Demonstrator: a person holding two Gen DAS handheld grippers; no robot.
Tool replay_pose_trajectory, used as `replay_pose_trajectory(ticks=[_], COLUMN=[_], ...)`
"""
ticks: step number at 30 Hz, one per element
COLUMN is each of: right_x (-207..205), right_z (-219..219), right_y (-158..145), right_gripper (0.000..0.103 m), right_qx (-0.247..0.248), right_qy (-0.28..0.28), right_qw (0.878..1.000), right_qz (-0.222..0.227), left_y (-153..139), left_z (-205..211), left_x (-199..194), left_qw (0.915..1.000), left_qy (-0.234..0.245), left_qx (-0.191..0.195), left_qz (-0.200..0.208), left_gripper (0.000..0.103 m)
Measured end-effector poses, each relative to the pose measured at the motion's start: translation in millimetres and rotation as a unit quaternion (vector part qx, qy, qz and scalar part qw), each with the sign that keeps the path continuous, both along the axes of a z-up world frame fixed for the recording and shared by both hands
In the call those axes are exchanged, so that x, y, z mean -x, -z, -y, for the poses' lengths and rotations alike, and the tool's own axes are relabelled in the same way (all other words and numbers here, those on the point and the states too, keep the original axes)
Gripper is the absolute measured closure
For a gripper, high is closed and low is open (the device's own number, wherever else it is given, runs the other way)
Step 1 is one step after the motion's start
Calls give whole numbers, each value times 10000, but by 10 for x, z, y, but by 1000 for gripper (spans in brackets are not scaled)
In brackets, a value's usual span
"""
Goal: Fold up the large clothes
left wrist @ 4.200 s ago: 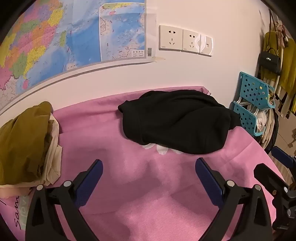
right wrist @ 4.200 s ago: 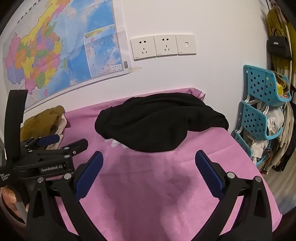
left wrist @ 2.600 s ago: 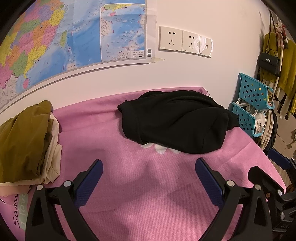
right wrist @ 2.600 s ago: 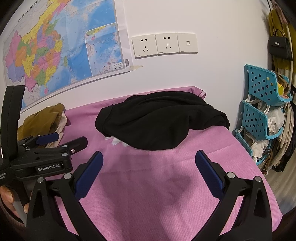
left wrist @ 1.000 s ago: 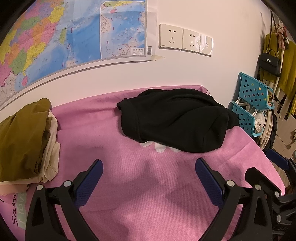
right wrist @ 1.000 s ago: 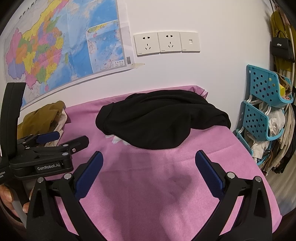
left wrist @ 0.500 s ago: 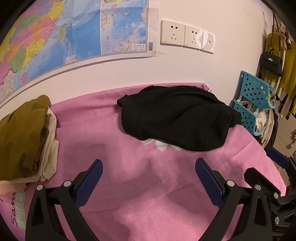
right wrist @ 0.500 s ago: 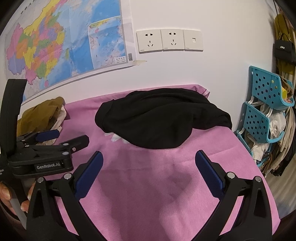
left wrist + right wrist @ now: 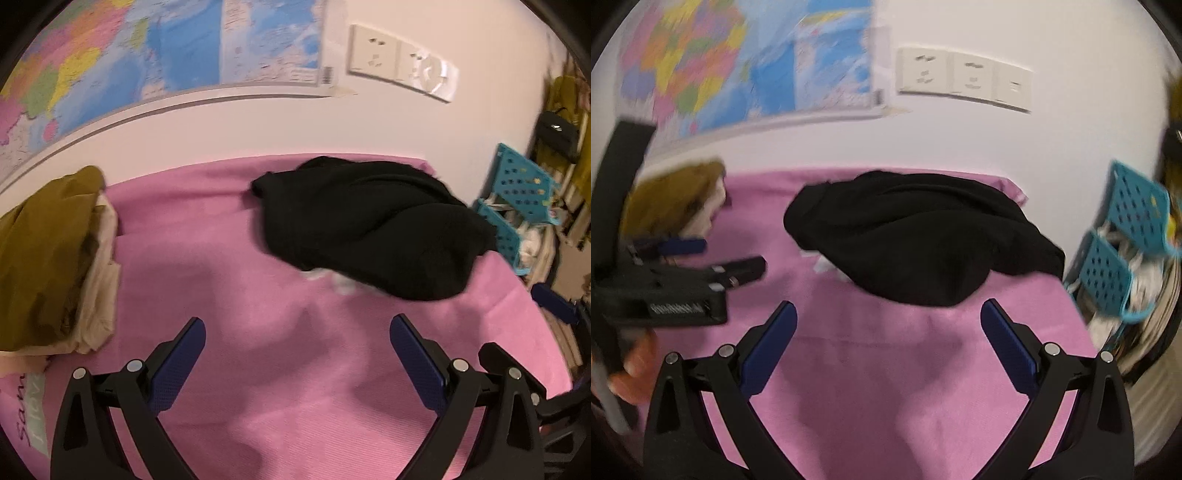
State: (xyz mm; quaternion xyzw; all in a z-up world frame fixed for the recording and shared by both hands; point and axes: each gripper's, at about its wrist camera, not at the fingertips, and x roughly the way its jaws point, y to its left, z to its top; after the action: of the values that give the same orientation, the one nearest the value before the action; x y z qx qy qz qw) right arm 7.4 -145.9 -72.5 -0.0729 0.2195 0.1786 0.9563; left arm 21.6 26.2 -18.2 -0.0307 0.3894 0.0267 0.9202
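A crumpled black garment lies on the pink-covered table, toward the far right; a bit of white cloth shows under its near edge. It also shows in the right wrist view. My left gripper is open and empty, above the pink cover, short of the garment. My right gripper is open and empty, just short of the garment's near edge. The left gripper body shows at the left of the right wrist view.
A pile of olive and cream clothes sits at the table's left. A teal basket rack with clothes stands off the right edge. A map and wall sockets are on the wall behind.
Both grippers have moved forward and tilted down toward the black garment, which looks larger and nearer. Both views are motion-blurred. The jaws stay open.
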Motion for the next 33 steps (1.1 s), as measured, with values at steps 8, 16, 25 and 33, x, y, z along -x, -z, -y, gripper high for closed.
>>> replay_pose_trajectory(ticks=[8,16,25,33], right_x=[-705,-1082,-1262,-1403], right_z=[-528,-745,-874,-701], right_y=[165,229,180,-185], right_gripper=[32,94,51,99], right_qx=[1269,1805,2035,1411], right_qy=[-540,-881,-874,-1148], right_qw=[9898,9788,9752,9833], right_qz=[-362,-401,-53,52], left_y=[-13,19,91,125], left_z=[-308,-525,-666,-803], left_x=[-133,-270,-416,-505], left_qw=[9988,9977,9965,9967], left_qy=[-400,-581,-668,-652], left_qx=[-292,-352,-457,-427], left_qz=[11,-83,-206,-206], left_gripper=[7,7,7,7])
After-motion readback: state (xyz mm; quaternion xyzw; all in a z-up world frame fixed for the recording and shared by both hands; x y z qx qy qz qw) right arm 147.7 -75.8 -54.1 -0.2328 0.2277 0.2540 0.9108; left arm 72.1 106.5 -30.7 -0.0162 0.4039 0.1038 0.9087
